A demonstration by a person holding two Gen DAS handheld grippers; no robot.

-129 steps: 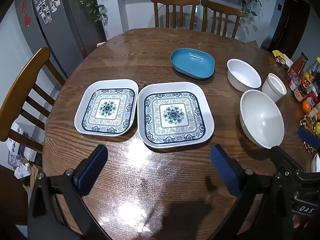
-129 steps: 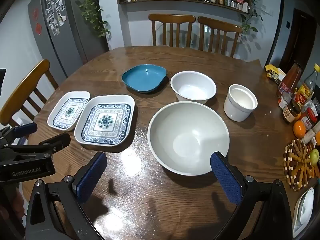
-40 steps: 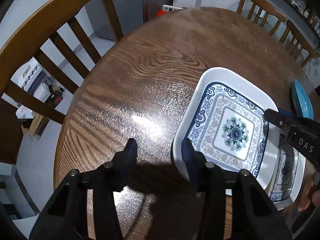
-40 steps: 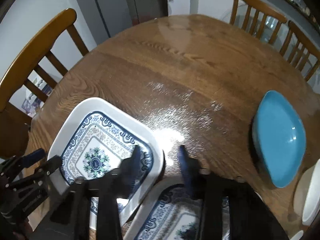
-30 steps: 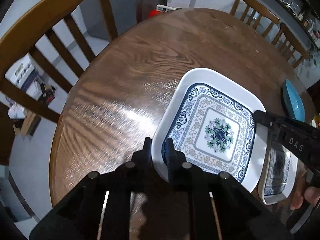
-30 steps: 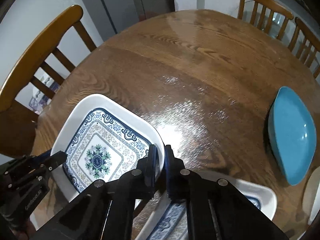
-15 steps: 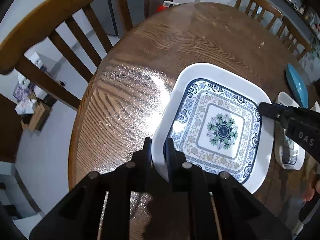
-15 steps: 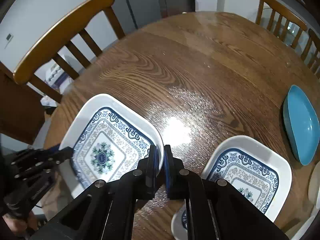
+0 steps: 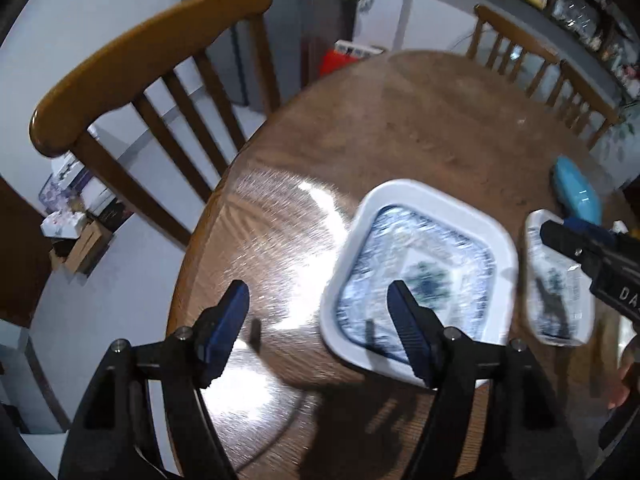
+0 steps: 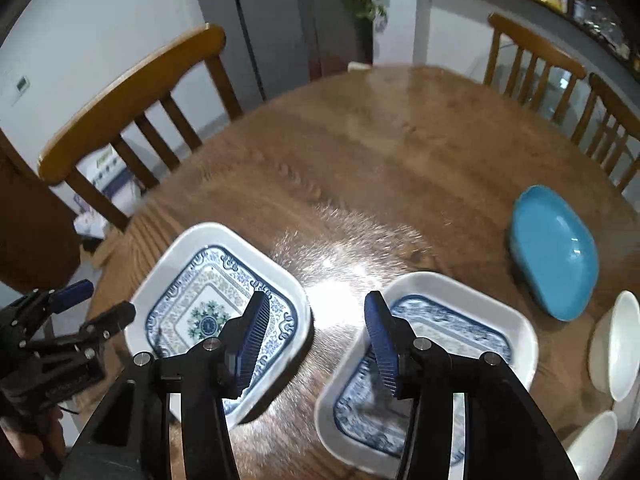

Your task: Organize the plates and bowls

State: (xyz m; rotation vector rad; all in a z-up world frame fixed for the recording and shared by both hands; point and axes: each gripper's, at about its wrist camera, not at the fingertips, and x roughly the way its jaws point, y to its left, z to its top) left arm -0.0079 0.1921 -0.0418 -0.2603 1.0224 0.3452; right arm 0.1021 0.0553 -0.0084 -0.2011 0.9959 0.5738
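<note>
both jaws opening, nothing clamped: left gripper (image 9: pixel 318 330) and right gripper (image 10: pixel 316 332) over the left patterned plate (image 10: pixel 208 312) on the table (image 10: pixel 380 168).

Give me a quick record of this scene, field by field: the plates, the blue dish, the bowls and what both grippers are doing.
surface: round wooden table
left patterned plate: flat on table, released
right patterned plate: flat on table, apart from the first
blue dish: beyond the right plate
white bowls: at right edge
left gripper: jaws opening, nothing gripped
right gripper: jaws opening, nothing gripped
chair: beside the left plate
</note>
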